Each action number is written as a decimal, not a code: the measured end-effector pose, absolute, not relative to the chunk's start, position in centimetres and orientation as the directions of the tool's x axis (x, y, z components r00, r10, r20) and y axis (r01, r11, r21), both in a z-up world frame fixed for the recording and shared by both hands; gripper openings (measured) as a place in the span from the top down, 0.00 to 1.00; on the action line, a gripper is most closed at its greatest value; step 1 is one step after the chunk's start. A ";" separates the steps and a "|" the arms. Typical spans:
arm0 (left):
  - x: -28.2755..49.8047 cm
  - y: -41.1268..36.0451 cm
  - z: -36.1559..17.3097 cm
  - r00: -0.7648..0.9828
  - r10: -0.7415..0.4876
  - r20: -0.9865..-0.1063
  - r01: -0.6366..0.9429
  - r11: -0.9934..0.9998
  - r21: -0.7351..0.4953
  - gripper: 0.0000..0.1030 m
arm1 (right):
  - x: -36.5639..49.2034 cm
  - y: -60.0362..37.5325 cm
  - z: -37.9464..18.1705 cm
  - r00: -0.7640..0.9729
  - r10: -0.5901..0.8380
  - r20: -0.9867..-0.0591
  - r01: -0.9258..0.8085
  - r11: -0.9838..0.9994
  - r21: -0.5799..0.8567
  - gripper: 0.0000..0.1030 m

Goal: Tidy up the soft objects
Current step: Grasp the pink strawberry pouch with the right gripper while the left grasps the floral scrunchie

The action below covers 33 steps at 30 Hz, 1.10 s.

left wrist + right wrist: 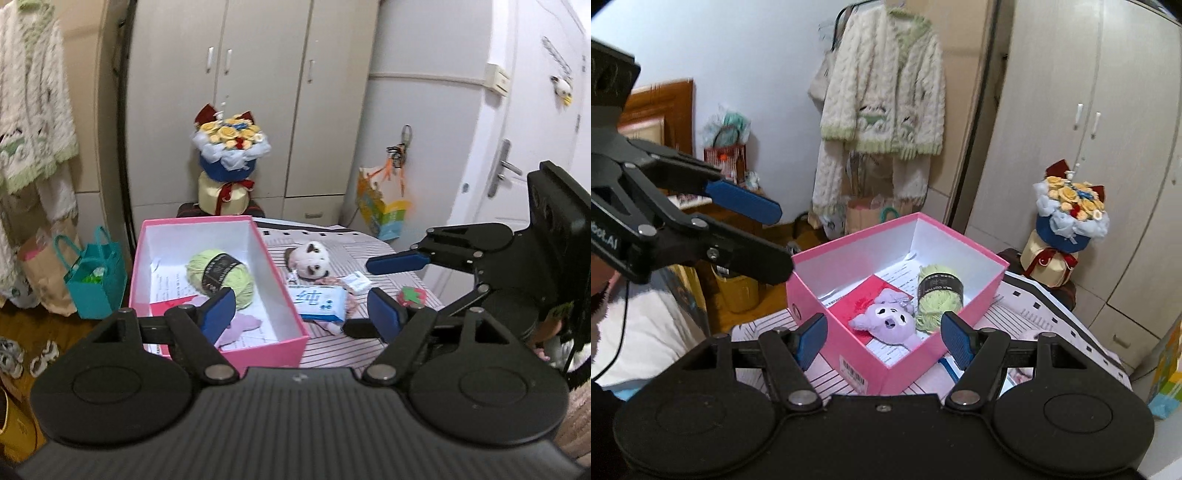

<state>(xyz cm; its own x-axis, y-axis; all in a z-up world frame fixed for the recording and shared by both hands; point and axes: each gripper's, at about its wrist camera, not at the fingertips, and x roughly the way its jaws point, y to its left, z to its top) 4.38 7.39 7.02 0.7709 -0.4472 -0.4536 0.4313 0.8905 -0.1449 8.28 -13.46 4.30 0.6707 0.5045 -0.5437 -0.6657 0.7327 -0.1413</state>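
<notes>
Your pink box [923, 354] sits open on the striped cloth [332, 347] of the table, and it holds a green yarn ball [938, 295] with a black paper band, a lilac plush pig [886, 321] just left of it, and a red card [857, 306] over printed sheets. To the right of the box, still out on the cloth, lie a panda plush [312, 260], a blue and white tissue pack [321, 302] printed with a large Chinese character (the small print is too blurred to read), a small white packet [358, 281] and a red and green soft piece [412, 295].

Your left gripper [299, 314] hovers over the near end of the box, jaws spread, nothing between them. Your right gripper [882, 336] hangs above the near corner of the box, jaws likewise apart and empty.

A barcode sticker [854, 374] marks the near wall of the box.

Farther out, a flower bouquet [231, 147] stands behind the table before the beige wardrobe [258, 92]. A knitted cream cardigan [882, 92] hangs on the far left, with a teal bag [98, 284] and a brown paper bag [40, 273] on the floor below. A white door [517, 129] closes the right side.
</notes>
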 end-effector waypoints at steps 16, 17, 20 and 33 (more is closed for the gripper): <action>4.9 0.4 3.6 0.650 -0.544 -0.530 0.555 0.817 -0.158 0.24 | 4.9 -25.7 1.2 0.767 0.390 -0.509 -0.484 0.873 -0.061 0.22; 5.3 -0.4 3.2 0.640 -0.546 -0.540 0.560 0.813 -0.159 0.24 | 5.0 -26.3 0.7 0.767 0.384 -0.514 -0.474 0.879 -0.050 0.22; 6.3 -2.1 1.9 0.617 -0.552 -0.561 0.569 0.805 -0.167 0.24 | 5.9 -28.3 -0.8 0.758 0.370 -0.537 -0.443 0.896 -0.007 0.22; 11.3 -8.3 -4.7 0.627 -0.466 -0.624 0.480 0.862 -0.162 0.25 | 10.9 -33.5 -7.7 0.746 0.283 -0.603 -0.320 0.946 0.049 0.22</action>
